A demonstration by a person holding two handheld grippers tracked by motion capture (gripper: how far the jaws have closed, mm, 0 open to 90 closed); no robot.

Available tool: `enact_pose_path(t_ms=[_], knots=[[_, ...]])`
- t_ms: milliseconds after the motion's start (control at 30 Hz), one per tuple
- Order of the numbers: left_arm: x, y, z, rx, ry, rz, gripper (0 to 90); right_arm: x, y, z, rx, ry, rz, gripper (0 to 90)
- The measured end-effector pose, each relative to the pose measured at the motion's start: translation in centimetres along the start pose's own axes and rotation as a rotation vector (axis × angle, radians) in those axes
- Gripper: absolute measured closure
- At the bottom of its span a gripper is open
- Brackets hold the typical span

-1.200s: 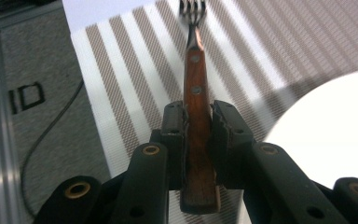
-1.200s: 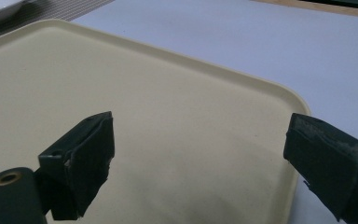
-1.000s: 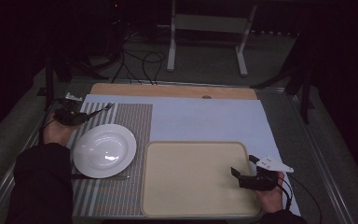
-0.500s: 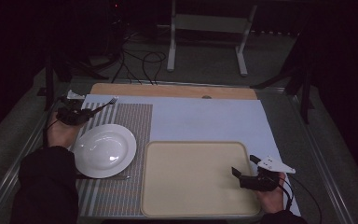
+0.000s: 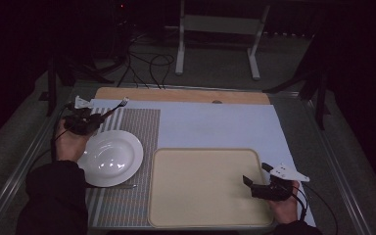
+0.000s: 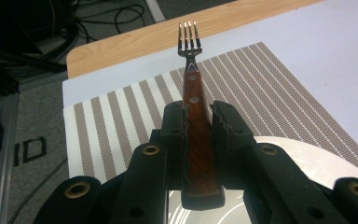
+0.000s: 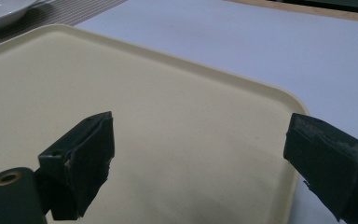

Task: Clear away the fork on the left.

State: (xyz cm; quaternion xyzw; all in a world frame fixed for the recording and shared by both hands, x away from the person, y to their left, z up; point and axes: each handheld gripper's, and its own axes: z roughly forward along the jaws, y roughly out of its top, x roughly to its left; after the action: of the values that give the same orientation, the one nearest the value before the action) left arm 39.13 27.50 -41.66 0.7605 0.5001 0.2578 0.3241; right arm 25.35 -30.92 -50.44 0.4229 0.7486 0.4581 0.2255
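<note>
Pinching the fork (image 6: 192, 100) by its wooden handle, tines pointing away over the far-left striped placemat (image 5: 134, 122) beside the plate (image 5: 110, 157), the left gripper (image 5: 95, 121) probably wants a steady carry, while the right gripper (image 5: 254, 178) waits with jaws spread over the tray (image 5: 200, 188), near right.

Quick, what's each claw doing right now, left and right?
Left claw: closed on the wooden handle of the fork, tines pointing away.
Right claw: open, holding nothing, above the tray.
</note>
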Motion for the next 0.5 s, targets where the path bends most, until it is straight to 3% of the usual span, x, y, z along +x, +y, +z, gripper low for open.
enact_pose_path(t_ms=[233, 500], knots=[[-1.7, -0.2, -0.5, -0.018, 0.002, 0.022, 75.9, 0.0, 0.0, 0.0, 0.000, 0.001, 0.001, 8.7], [-3.1, -0.6, -0.9, -0.040, -0.004, 0.009, 75.9, 0.0, 0.0, 0.0, -0.001, 0.002, 0.000, 8.6]])
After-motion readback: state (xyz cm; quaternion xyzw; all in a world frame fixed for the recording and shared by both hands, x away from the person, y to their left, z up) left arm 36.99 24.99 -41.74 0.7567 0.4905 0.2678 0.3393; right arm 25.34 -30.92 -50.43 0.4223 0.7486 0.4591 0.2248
